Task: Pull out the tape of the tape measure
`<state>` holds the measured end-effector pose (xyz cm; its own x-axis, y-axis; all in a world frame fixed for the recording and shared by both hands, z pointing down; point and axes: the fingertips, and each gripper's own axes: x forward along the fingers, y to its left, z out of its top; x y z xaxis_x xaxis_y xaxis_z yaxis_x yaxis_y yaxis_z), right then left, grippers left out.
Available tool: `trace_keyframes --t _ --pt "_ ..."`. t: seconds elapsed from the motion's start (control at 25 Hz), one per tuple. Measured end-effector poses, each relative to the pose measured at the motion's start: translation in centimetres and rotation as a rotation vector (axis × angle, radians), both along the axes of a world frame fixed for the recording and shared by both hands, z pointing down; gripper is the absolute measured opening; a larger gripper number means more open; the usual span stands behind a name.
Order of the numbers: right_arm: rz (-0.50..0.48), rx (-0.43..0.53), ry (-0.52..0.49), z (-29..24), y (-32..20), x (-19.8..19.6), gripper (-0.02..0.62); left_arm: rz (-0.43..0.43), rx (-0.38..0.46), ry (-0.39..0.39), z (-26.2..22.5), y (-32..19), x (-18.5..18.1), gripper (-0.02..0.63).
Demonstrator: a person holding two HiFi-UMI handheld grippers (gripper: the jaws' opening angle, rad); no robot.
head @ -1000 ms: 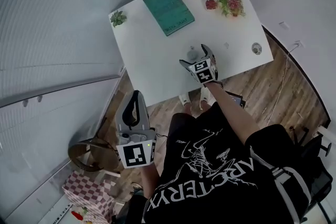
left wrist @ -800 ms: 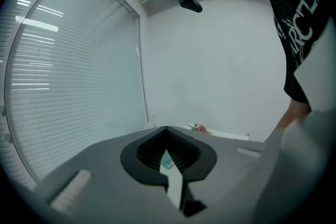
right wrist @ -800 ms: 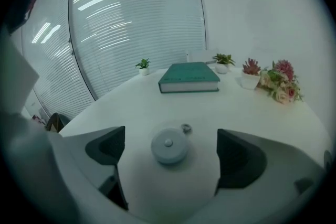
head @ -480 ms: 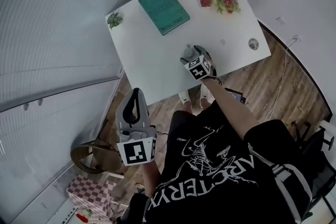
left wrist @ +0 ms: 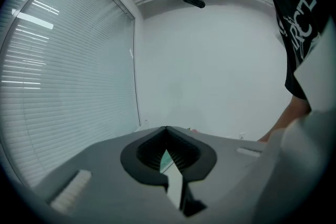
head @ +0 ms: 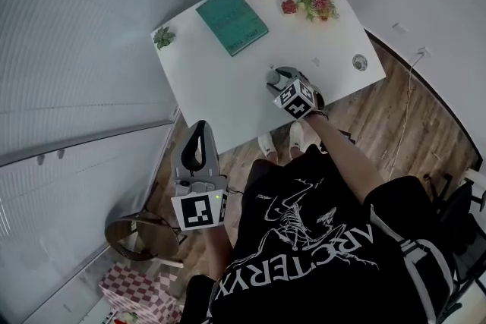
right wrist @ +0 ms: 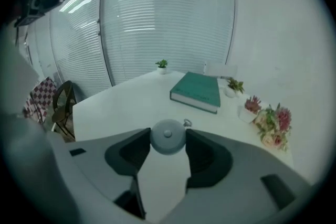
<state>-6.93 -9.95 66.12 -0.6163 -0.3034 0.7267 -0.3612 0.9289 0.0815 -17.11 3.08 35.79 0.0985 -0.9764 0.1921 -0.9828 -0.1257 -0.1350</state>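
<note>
A round grey tape measure (right wrist: 167,140) with a small ring tab (right wrist: 187,123) lies on the white table (head: 220,99) near its front edge. My right gripper (right wrist: 168,148) reaches over that edge; its jaws are closing and both tips touch the sides of the case. In the head view the tape measure (head: 272,76) shows just beyond the right gripper (head: 279,79). My left gripper (head: 199,136) hangs off the table's near left side, above the wooden floor. It is shut with nothing in it. In the left gripper view the left gripper (left wrist: 167,135) points at a bare white wall.
A teal book (head: 231,20) lies at the table's far side, with small potted plants (head: 162,36) and pink flowers (head: 317,0) around it. A small round object (head: 359,62) sits at the table's right edge. A round chair (head: 140,228) stands on the floor at the left.
The right gripper's jaws have come in around the tape measure. The head view has shifted slightly; the left gripper has stayed off the table.
</note>
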Motion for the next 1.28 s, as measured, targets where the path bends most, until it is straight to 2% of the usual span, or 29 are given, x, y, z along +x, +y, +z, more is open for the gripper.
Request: trace_keyframes --t 0.12,0.28,0.4,0.52,0.68,0.8,0.84,1.04,1.08,1.16,1.28 --pt "-0.114 0.098 -0.027 -4.4 0.2 0.1 0.216 0.033 -0.034 0.033 0.9 -1.0 0.6 0.012" --pt "-0.336 0.251 -0.044 -11.3 1.7 1.1 0.216 0.105 -0.081 0.107 2.1 -2.8 1.5 0.012" --pt "-0.49 0.35 -0.036 -16.5 3.4 3.0 0.216 0.2 -0.097 0.162 2.6 -4.3 3.1 0.012" --pt "-0.634 0.461 0.022 -20.5 5.1 4.4 0.216 0.351 -0.116 0.248 2.6 -5.5 5.8 0.012" --pt "-0.73 0.586 0.082 -25.6 6.0 5.7 0.216 0.521 -0.091 0.406 0.3 -6.4 8.9 0.014" --pt "-0.755 0.655 0.088 -28.9 5.9 6.0 0.216 0.601 -0.063 0.448 -1.5 -7.0 10.2 0.026" --pt "-0.762 0.675 0.093 -29.6 5.9 6.0 0.216 0.623 -0.055 0.462 -2.0 -7.2 10.5 0.067" --pt "-0.813 0.77 0.126 -32.7 6.5 6.0 0.216 0.725 0.049 0.553 -5.3 -7.2 11.6 0.423" --pt "-0.825 0.786 0.131 -33.2 6.7 5.9 0.216 0.743 0.053 0.565 -5.8 -7.1 11.9 0.473" --pt "-0.845 0.811 0.131 -34.1 7.1 5.6 0.218 0.762 0.05 0.585 -6.5 -7.1 12.3 0.531" --pt "-0.867 0.827 0.116 -35.0 7.5 5.3 0.216 0.769 0.048 0.626 -7.3 -7.5 12.6 0.541"
